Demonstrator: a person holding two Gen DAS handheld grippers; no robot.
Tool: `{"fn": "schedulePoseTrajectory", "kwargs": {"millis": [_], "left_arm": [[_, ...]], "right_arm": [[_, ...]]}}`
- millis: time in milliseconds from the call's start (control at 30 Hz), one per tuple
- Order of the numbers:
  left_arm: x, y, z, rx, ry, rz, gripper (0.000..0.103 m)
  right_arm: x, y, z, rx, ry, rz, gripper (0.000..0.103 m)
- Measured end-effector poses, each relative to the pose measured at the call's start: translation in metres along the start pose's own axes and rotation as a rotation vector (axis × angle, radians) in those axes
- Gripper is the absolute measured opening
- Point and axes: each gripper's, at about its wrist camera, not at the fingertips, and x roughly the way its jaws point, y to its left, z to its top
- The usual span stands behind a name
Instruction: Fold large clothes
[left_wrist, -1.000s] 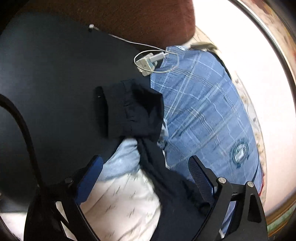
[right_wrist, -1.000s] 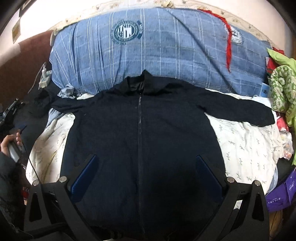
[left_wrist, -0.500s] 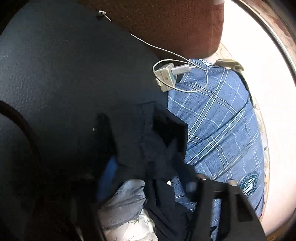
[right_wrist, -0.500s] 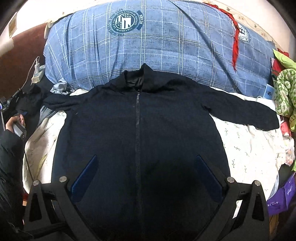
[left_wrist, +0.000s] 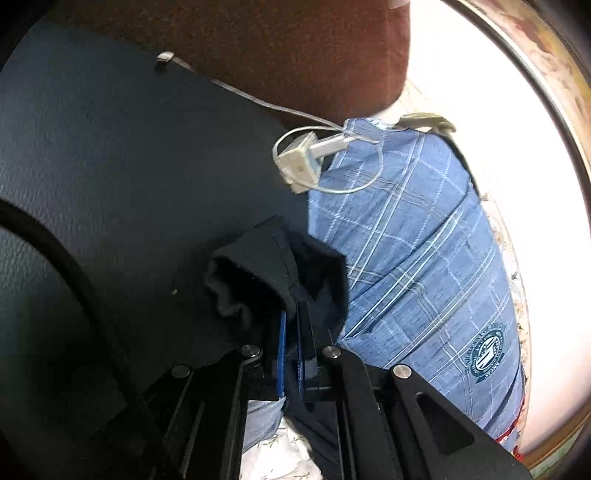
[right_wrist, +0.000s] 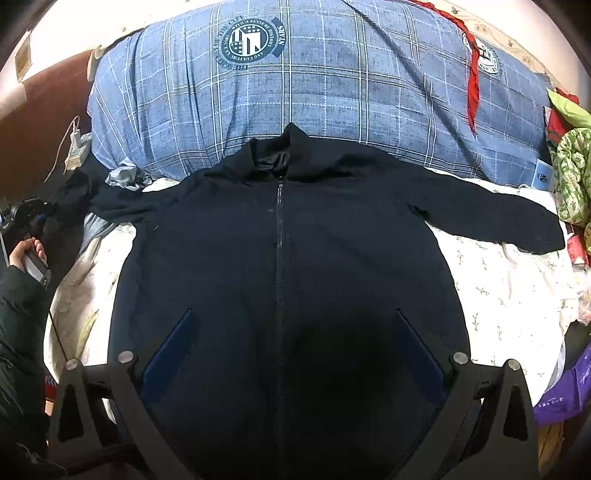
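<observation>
1. Left gripper (left_wrist: 291, 325) has just pinched shut on the cuff (left_wrist: 258, 273) of the navy zip jacket (right_wrist: 280, 280), spread on the bed. A thin bite; it might slip when pulled.
2. The charger cable (left_wrist: 332, 184) nearby could snag.
3. Right gripper (right_wrist: 291, 354) hovers open above the hem.
4. No containers I can make out.

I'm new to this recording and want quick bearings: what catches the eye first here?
A dark zip-up jacket lies spread flat, front up, across the white floral sheet, collar towards a big blue plaid duvet. The left gripper has just closed on the jacket's sleeve cuff, while the right gripper hovers open over the hem.
</observation>
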Motion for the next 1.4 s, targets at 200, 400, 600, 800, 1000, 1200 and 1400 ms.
{"fn": "schedulePoseTrajectory", "kwargs": {"millis": [200, 400, 600, 800, 1000, 1200, 1400], "left_arm": [[-0.029, -0.049, -0.016, 0.112, 0.039, -0.124, 0.003], [-0.033, -0.158, -0.064, 0.274, 0.157, -0.305, 0.003], [-0.019, -0.279, -0.198, 0.477, 0.389, -0.510, 0.003], [0.027, -0.333, -0.377, 0.548, 0.674, -0.589, 0.003], [0.087, -0.333, -0.502, 0.564, 0.922, -0.484, 0.042], [0.065, -0.320, -0.442, 0.476, 0.828, -0.423, 0.088], [0.020, -0.270, -0.334, 0.630, 0.452, -0.087, 0.102]], "right_arm": [[-0.003, -0.002, -0.002, 0.009, 0.000, 0.004, 0.103], [-0.015, -0.017, -0.007, 0.051, -0.034, 0.021, 0.103], [-0.028, -0.065, -0.018, 0.138, -0.061, -0.030, 0.103], [-0.040, -0.131, -0.035, 0.252, -0.059, -0.135, 0.103], [-0.048, -0.185, -0.052, 0.354, -0.053, -0.229, 0.103], [-0.028, -0.209, -0.030, 0.403, -0.081, -0.105, 0.103], [0.053, -0.199, 0.025, 0.478, -0.078, 0.241, 0.103]]}}
